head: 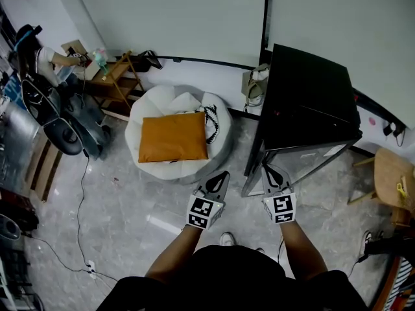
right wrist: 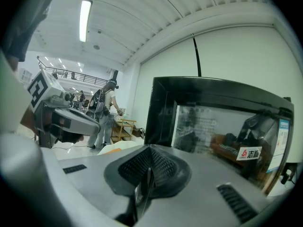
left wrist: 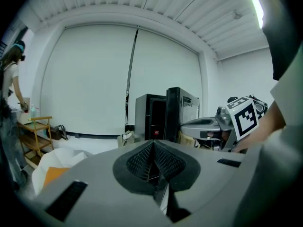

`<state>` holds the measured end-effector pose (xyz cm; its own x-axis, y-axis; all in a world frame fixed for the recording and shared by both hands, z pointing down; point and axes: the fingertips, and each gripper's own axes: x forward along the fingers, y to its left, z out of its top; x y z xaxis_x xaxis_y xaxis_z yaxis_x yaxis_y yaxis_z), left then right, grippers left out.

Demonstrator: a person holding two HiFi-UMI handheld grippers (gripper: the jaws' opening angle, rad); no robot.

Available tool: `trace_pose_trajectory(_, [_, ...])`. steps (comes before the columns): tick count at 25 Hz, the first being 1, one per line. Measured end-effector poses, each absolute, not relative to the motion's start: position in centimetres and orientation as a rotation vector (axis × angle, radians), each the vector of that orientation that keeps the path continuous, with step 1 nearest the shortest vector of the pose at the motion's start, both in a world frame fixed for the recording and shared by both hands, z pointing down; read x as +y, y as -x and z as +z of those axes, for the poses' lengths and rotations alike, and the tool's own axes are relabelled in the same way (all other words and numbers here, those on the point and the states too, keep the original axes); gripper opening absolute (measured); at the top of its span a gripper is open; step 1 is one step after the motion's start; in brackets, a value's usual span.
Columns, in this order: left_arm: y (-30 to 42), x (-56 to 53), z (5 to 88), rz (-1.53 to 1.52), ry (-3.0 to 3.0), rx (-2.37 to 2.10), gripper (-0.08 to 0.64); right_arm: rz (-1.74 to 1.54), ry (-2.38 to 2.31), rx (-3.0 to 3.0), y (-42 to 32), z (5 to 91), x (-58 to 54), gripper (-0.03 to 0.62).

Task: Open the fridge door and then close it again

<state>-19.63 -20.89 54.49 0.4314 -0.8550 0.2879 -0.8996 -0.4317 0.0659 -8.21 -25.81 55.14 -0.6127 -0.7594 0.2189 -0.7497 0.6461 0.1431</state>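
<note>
The fridge [head: 311,89] stands on the floor against the wall, ahead to your right. It's upright, long axis vertical, glass door [head: 298,164] facing you and, by the look of it, ajar at its left edge, so I'd guess you're between opening and closing. Your left claw [head: 220,175] and right claw [head: 270,171] are both clenched on nothing, near the door; next you'd nudge that free edge home.

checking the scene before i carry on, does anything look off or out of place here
One thing: the black fridge's glass door seems to stand swung out from the cabinet, clearest in the left gripper view, with nothing holding it. Nothing else looks spilled, tipped or damaged.
</note>
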Motion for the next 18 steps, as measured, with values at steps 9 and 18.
trace_pose_trajectory(9, [20.6, -22.2, 54.4, 0.304, -2.475, -1.544, 0.021, -0.052, -1.256, -2.607, 8.8, 55.3, -27.3, 0.018])
trace_pose_trajectory(18, [21.7, -22.8, 55.0, 0.310, -2.466, -1.546, 0.021, -0.060, -1.283, -2.593, 9.2, 55.2, -28.5, 0.018])
